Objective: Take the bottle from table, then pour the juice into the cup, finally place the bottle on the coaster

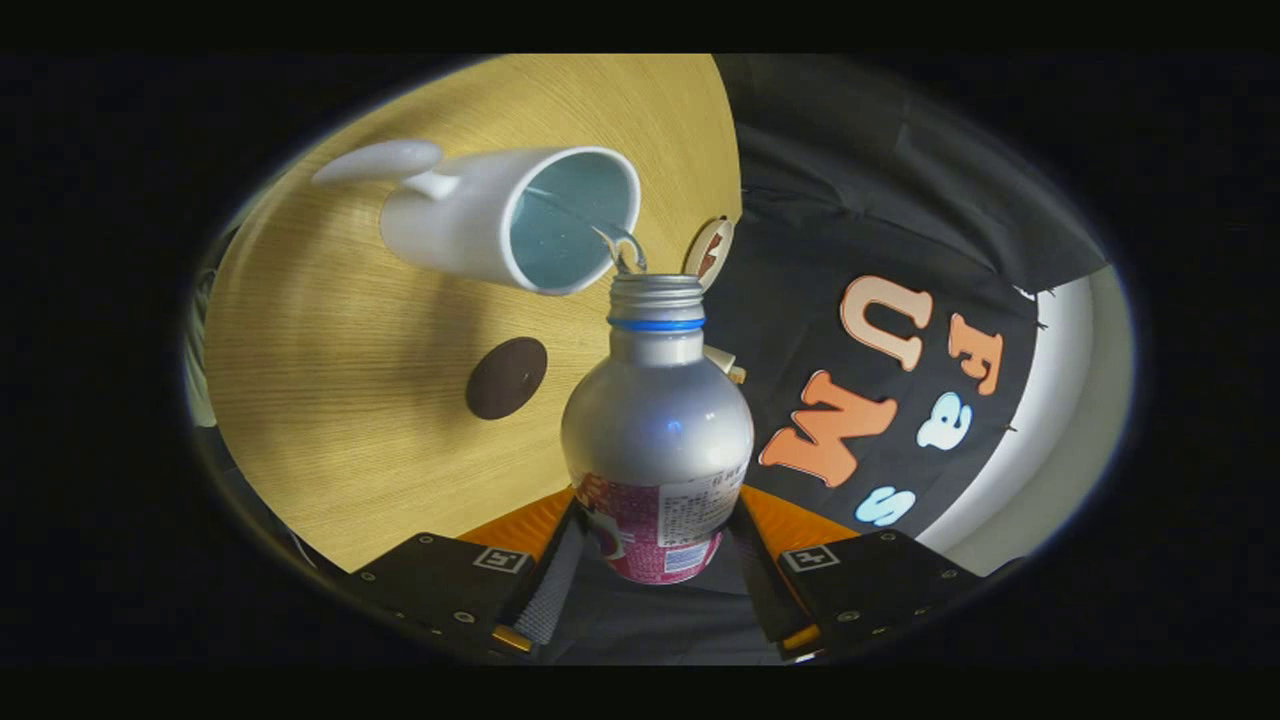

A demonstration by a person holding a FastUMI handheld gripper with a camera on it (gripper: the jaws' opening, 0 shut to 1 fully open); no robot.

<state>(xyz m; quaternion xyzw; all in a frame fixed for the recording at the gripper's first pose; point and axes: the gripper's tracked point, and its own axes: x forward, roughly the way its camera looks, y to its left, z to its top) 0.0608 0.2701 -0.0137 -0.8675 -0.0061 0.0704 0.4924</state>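
Silver metal fills the middle of the frame: the bottle [657, 430] sits between your gripper [655, 560] fingers, both pressing on its labelled lower body, so the jaws are pinched on it. Its cap is off, and the threaded neck points up the frame toward the cup [500, 215], whose open mouth lies just beyond the neck in the upper centre. A thin clear stream [620, 245] curls from the bottle's mouth across the cup's rim, so by my reading you are mid-pour. The tilted view of the table [350, 400] suggests you have tipped the bottle well over.

The pick-up looks done and the pour is under way; how much juice is in the cup I cannot tell. Left to do: finish the pour, right the bottle, and set it on the coaster [506, 377], the dark round disc lying on the wood left of the bottle's shoulder, below the cup and apart from it. Nothing rests on it yet.
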